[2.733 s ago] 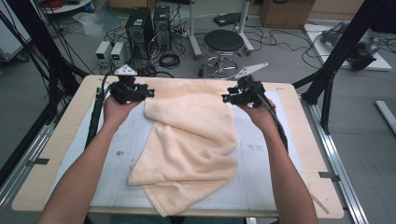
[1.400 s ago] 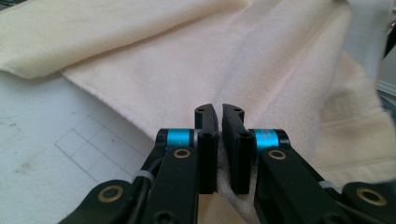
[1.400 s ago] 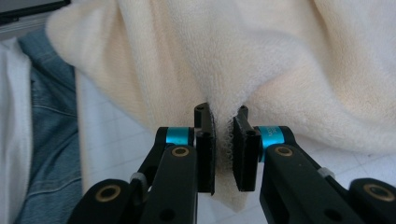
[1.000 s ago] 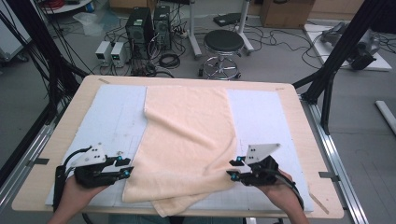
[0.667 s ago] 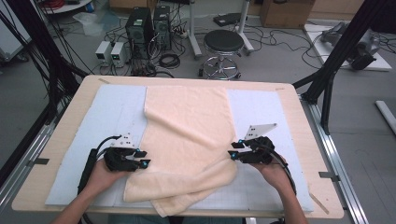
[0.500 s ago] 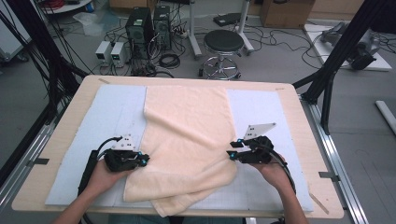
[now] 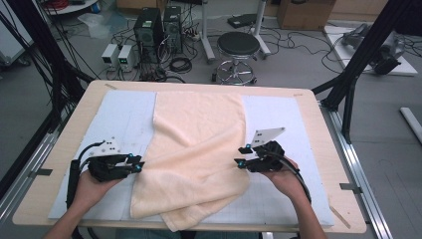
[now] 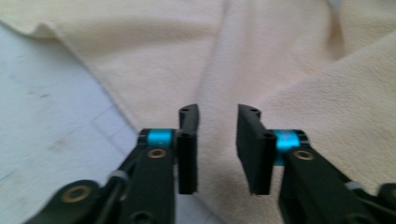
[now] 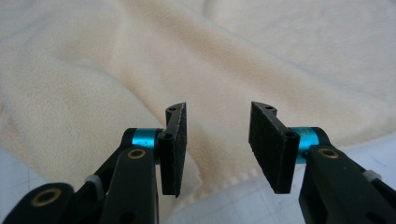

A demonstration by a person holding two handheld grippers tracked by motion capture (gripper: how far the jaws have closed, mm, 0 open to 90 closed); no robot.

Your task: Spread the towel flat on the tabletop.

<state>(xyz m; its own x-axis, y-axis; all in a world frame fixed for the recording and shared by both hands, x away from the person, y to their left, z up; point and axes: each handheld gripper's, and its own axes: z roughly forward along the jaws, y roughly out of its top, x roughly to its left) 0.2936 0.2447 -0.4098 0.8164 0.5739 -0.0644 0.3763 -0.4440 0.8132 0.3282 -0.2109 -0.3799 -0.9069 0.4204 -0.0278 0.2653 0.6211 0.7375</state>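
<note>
A cream towel (image 7: 194, 149) lies lengthwise down the middle of the table, its near end folded and rumpled. My left gripper (image 7: 137, 166) sits at the towel's left edge, jaws open, with the towel's hem (image 8: 140, 116) running just under them in the left gripper view. At the towel's right edge my right gripper (image 7: 239, 158) is open too. In the right gripper view the towel (image 9: 140, 70) lies ahead and its edge passes below the open jaws. Neither gripper holds any cloth.
A pale blue mat (image 7: 119, 114) covers the wooden table (image 7: 318, 129). Beyond the far edge stand a stool (image 7: 239, 47), computer cases (image 7: 159, 25) and cables on the floor. Black frame posts (image 7: 363, 55) rise at both sides.
Both grippers came back from the far edge to the near half, the towel now spread long. In the last second they closed in on the towel's two side edges.
</note>
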